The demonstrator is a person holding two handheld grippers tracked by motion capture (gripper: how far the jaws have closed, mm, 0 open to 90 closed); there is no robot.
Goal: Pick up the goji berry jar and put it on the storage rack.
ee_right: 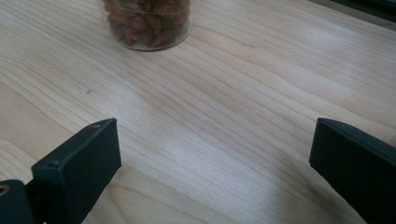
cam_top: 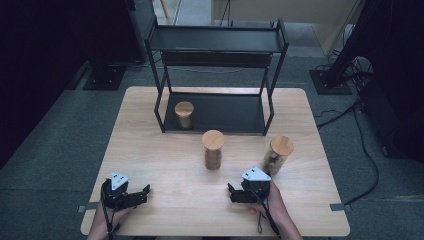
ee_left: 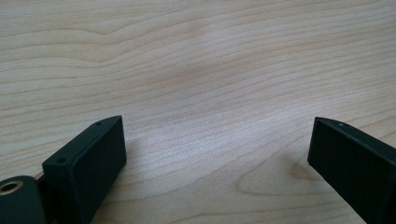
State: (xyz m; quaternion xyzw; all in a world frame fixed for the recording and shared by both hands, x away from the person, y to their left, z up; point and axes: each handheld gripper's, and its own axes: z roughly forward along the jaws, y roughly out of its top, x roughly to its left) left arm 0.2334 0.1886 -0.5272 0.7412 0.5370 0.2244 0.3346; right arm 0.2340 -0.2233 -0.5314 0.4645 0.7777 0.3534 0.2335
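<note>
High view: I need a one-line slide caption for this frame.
Two open grippers, left gripper and right gripper, rest near the table edge before three wood-lidded jars, one on the black shelf.

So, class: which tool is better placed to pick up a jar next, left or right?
Probably the right tool: open, it sits close to the middle jar and the right jar. The left tool, also open, rests over bare table, farther from every jar.

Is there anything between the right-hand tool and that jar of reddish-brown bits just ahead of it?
Nothing visible. In the right gripper view only bare table lies between the open right gripper and the jar.
</note>
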